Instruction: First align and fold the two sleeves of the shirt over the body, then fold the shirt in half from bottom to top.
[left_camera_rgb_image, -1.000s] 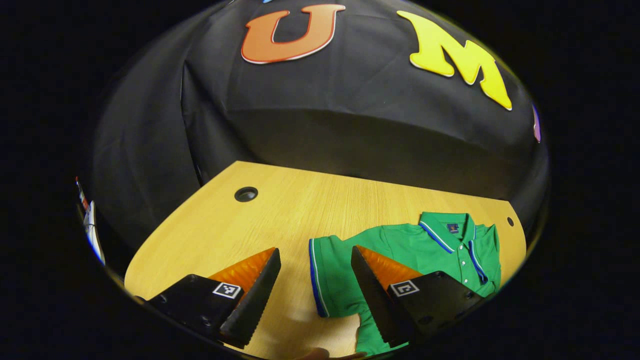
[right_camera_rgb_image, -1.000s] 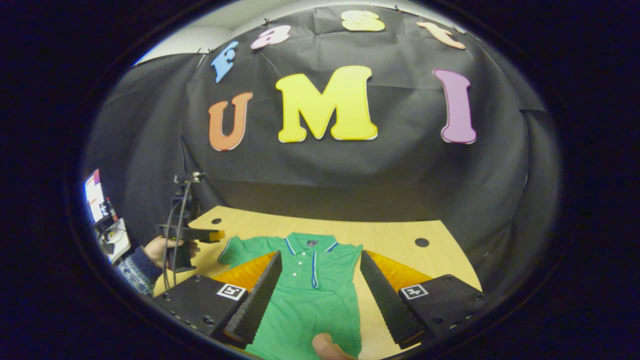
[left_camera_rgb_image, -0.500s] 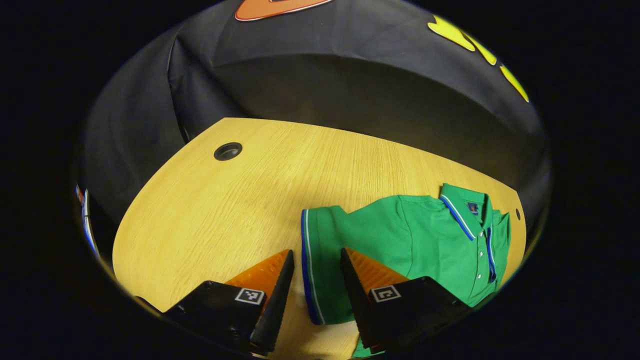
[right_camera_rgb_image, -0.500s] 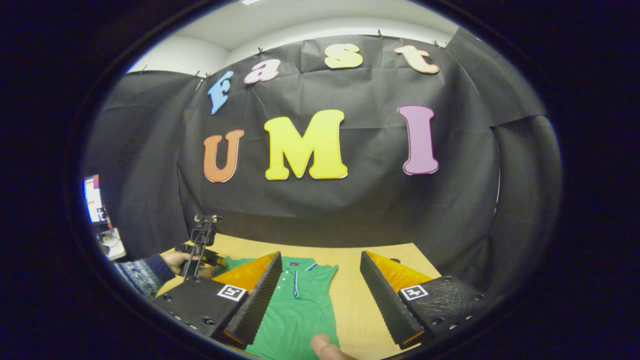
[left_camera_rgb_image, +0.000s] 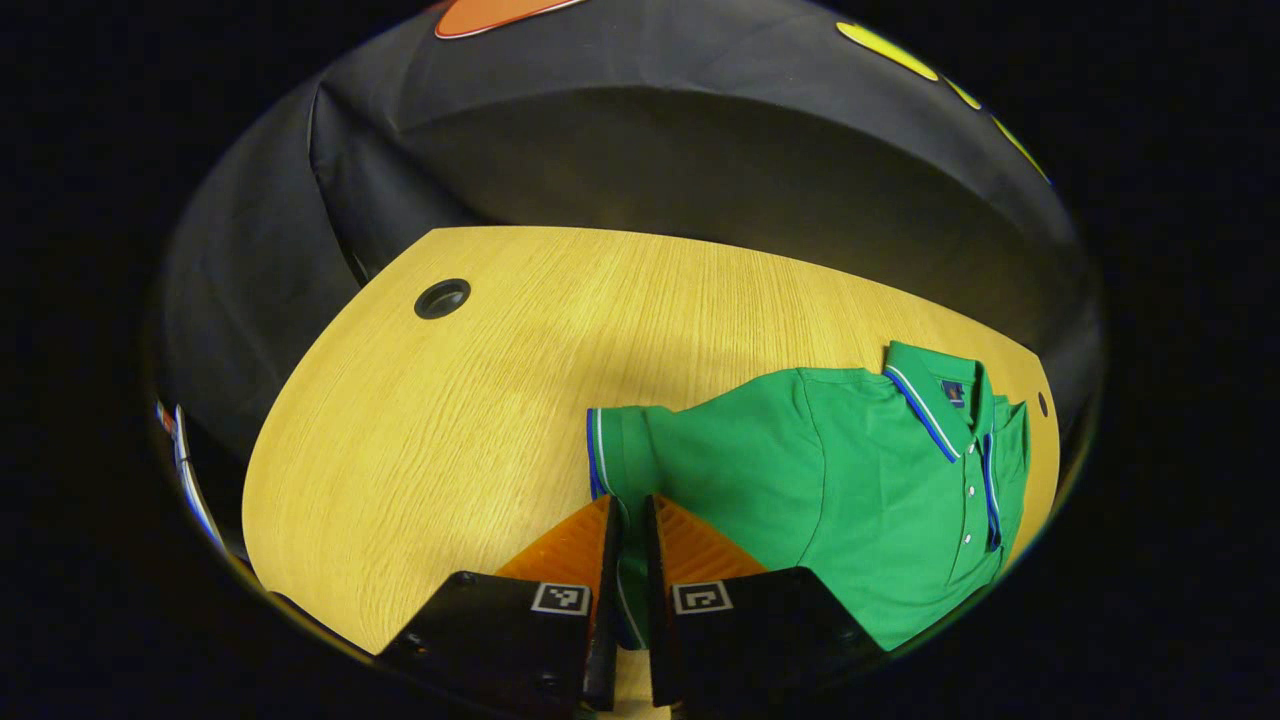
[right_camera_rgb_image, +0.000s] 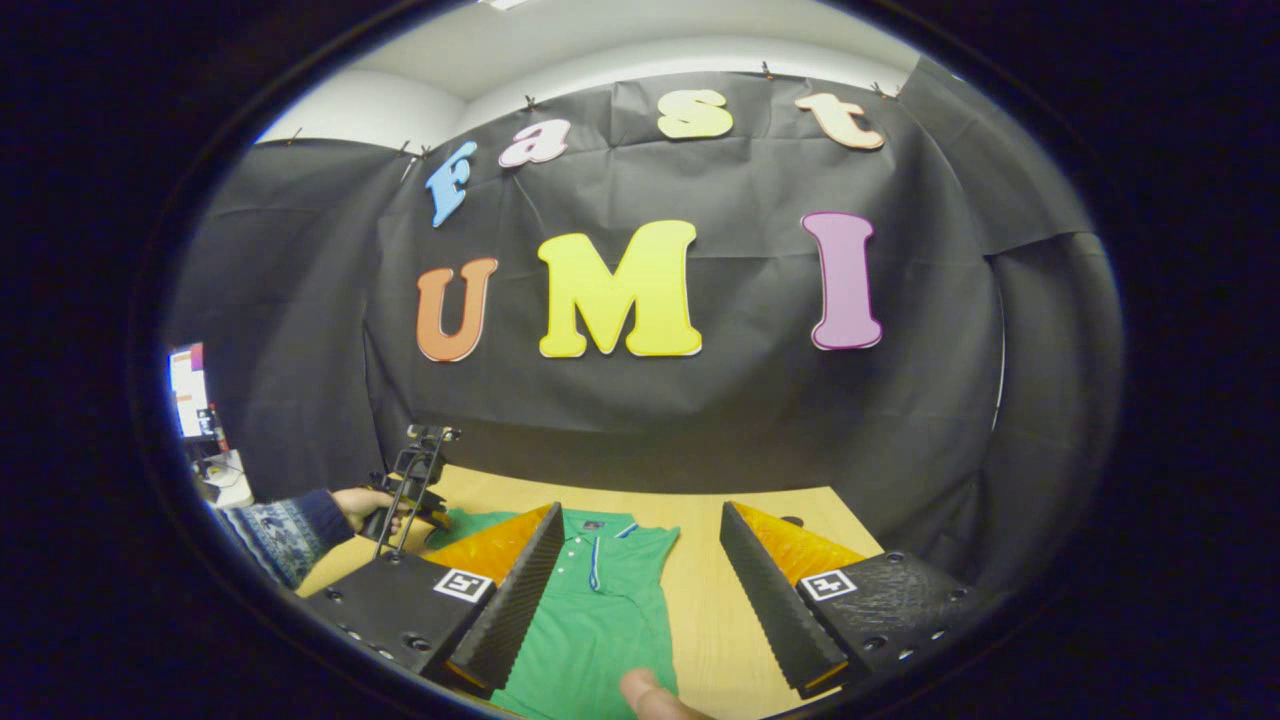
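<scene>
Green shirt (left_camera_rgb_image: 860, 480) on one table (left_camera_rgb_image: 420, 460), left hand-held gripper (left_camera_rgb_image: 628, 520) pinching its sleeve (left_camera_rgb_image: 612, 460), right hand-held gripper (right_camera_rgb_image: 640, 560) wide open.

Left gripper (left_camera_rgb_image: 630, 520): two wedge-shaped fingers with ribbed faces, each on a dark block bearing a small square black-and-white marker. Right gripper (right_camera_rgb_image: 640, 570): same build, finger inner faces saw-toothed, blocks matt black with small screws along the edges. In the right gripper view, a hand (right_camera_rgb_image: 362, 503) with a dark blue patterned knit sleeve (right_camera_rgb_image: 275, 530); thin cables run down from the device it grips.
</scene>
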